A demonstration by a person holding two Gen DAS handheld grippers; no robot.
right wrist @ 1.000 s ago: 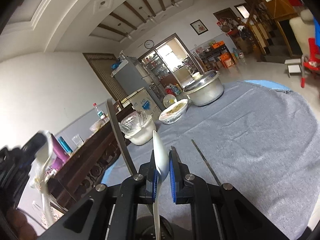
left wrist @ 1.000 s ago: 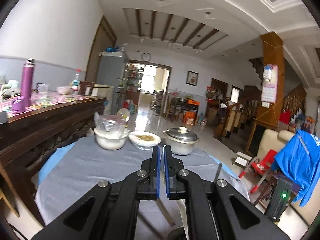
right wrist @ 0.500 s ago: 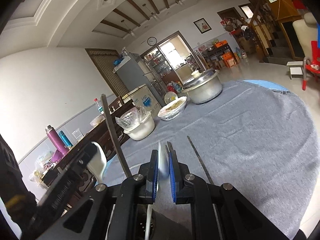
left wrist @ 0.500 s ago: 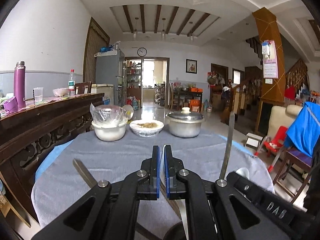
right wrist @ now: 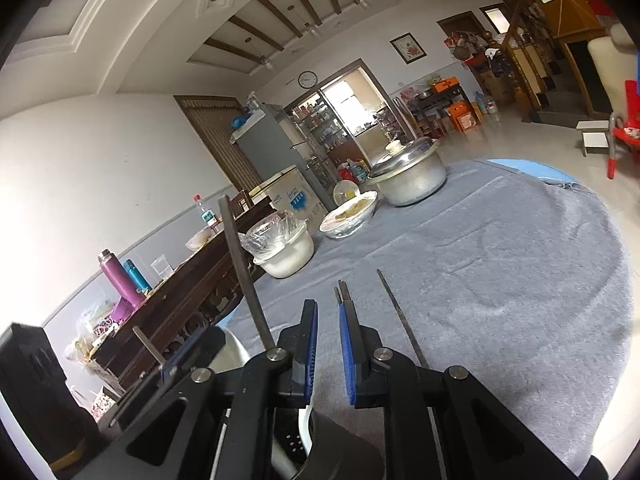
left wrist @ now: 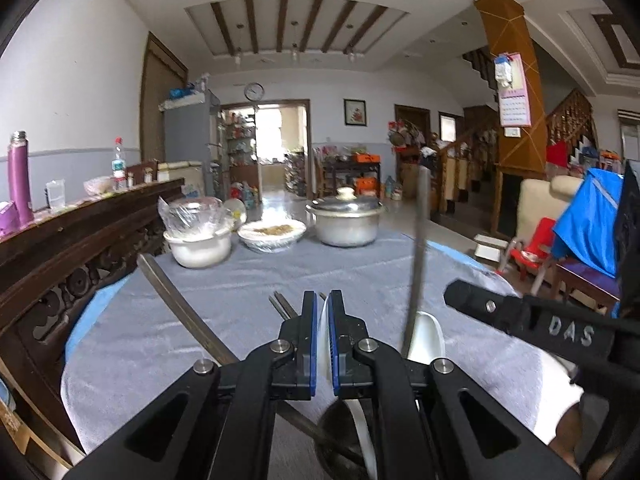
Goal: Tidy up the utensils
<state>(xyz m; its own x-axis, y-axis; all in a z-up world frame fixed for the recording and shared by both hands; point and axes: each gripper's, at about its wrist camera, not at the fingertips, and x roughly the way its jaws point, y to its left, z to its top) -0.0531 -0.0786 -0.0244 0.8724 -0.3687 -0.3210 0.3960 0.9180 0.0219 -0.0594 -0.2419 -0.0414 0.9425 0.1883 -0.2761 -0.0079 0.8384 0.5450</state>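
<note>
- Left hand-held gripper [left wrist: 323,312] tilted slightly downward, blue pads clamped on thin white plastic spoon [left wrist: 325,332] above dark perforated utensil holder [left wrist: 340,440].
- Right hand-held gripper [right wrist: 328,320] likewise low, pads slightly apart, nothing between.
- Two white bowls, one lidded steel pot [left wrist: 346,220] at far edge of round grey-clothed tabletop [left wrist: 240,280].

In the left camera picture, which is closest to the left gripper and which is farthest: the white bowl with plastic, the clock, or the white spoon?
From the left gripper:
1. White spoon, just to its right, standing beside a dark stick.
2. White bowl, farther up the table on the left, with clear plastic on top.
3. Clock, on the far wall above the doorway.
</note>
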